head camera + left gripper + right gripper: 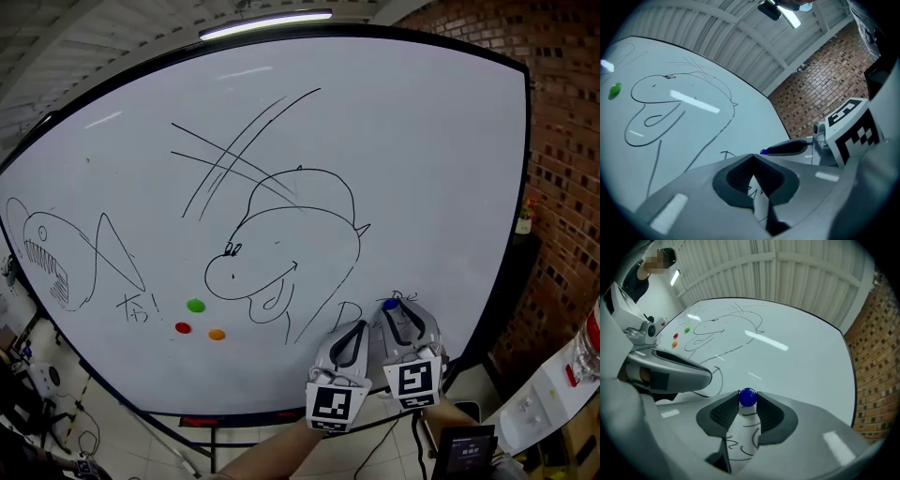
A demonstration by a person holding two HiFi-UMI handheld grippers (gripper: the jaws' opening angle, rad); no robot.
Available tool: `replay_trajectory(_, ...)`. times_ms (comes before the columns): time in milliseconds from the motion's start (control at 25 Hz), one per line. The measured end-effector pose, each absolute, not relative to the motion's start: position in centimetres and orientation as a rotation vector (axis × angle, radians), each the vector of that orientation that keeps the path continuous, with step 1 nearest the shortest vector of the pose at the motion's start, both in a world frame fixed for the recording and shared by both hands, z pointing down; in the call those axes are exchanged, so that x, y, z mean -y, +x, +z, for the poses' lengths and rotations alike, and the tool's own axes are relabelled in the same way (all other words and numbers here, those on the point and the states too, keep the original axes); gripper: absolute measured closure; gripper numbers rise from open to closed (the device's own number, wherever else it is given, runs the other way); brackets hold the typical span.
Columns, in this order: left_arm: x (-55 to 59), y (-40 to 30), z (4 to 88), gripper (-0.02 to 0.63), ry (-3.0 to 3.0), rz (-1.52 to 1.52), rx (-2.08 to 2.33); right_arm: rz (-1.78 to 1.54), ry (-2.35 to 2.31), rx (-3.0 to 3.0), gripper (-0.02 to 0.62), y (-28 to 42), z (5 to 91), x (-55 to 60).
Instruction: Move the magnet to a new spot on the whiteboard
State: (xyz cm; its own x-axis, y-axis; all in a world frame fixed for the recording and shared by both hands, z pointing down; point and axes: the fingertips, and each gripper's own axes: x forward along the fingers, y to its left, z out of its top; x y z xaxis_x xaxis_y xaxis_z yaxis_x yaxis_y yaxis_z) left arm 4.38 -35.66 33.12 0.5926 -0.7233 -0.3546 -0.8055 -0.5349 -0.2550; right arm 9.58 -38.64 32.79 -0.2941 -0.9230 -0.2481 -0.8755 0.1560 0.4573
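Right gripper [748,399]: clamped on the blue magnet [747,396], tips pinching it from both sides
Magnet spot: low on the right part of the whiteboard [431,169], right by a scribble [740,446]
Left gripper [752,156]: tips closed together, nothing in them, parked just beside the right one

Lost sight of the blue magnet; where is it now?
The blue magnet sits low and right on the whiteboard in the head view, held by the right gripper.
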Motion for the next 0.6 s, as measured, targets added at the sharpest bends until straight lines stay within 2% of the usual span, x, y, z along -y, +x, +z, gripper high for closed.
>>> replay_trajectory(600, 37.6, 19.4, 31.0, 0.607, -2.463, 0.321, -1.077, -0.715, 2.018, 2.210, 0.471, 28.4, 31.1, 42.2)
